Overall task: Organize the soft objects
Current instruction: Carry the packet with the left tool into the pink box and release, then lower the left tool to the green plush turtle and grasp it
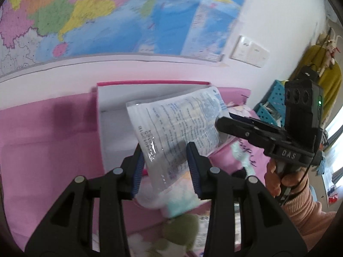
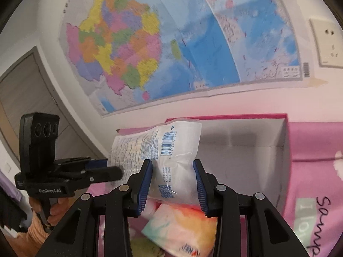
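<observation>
A white plastic packet printed with blue text hangs in the air above an open box with pink rim and white inside. In the left wrist view the right gripper is shut on the packet's right edge. In the right wrist view the left gripper is shut on the same packet at its left edge, over the box. Each camera's own fingers stand apart around the packet's lower part, so neither grip shows from its own view.
A pink cloth covers the surface. Soft packs lie below the grippers: a pastel orange-and-green one and a green plush. A blue perforated basket stands at the right. A map hangs on the wall behind.
</observation>
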Demonstrator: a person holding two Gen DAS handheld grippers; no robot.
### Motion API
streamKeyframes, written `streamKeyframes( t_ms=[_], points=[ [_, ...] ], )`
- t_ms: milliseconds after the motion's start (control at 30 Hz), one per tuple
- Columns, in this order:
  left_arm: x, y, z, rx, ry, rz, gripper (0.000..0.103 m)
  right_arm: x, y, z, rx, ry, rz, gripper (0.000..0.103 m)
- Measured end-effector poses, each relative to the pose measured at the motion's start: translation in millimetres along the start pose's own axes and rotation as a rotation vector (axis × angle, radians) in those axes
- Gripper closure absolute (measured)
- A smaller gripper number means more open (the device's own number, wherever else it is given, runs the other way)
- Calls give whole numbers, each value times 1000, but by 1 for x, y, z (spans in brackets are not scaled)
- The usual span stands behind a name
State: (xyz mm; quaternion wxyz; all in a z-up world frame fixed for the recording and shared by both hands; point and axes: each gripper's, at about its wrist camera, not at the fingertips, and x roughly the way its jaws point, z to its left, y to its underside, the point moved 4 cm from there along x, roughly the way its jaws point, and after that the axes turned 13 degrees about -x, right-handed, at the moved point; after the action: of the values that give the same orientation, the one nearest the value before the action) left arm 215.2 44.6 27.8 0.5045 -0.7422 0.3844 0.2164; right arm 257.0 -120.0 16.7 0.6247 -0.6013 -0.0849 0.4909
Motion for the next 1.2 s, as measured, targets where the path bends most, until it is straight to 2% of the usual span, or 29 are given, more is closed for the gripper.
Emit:
streamKeyframes(
  t_ms=[333, 433, 533, 600, 700, 833, 900, 967, 1200],
  points=[
    [56, -7, 33, -34, -100, 101, 62, 64, 16, -23, 78, 27, 131, 62],
    [65, -10, 38, -45, -134, 106, 61, 75, 23, -29, 96, 59, 183, 56],
    [66, -13, 41, -48, -168, 90, 62, 84, 28, -33, 109, 82, 236, 53],
    [63, -12, 42, -45, -174, 77, 61, 86, 29, -33, 101, 93, 246, 53],
    [57, -12, 45, -52, -197, 47, 61, 85, 30, -32, 82, 111, 255, 47],
    [40, -10, 49, -66, -197, -5, 61, 75, 30, -31, 71, 116, 240, 47],
    [27, -8, 49, -56, -206, -44, 58, 68, 29, -29, 60, 122, 224, 47],
    [16, -5, 49, -44, -210, -77, 50, 55, 28, -25, 44, 120, 200, 45],
    [-1, 4, 42, -11, -197, -121, 50, 42, 28, -15, 6, 121, 195, 44]
  ],
)
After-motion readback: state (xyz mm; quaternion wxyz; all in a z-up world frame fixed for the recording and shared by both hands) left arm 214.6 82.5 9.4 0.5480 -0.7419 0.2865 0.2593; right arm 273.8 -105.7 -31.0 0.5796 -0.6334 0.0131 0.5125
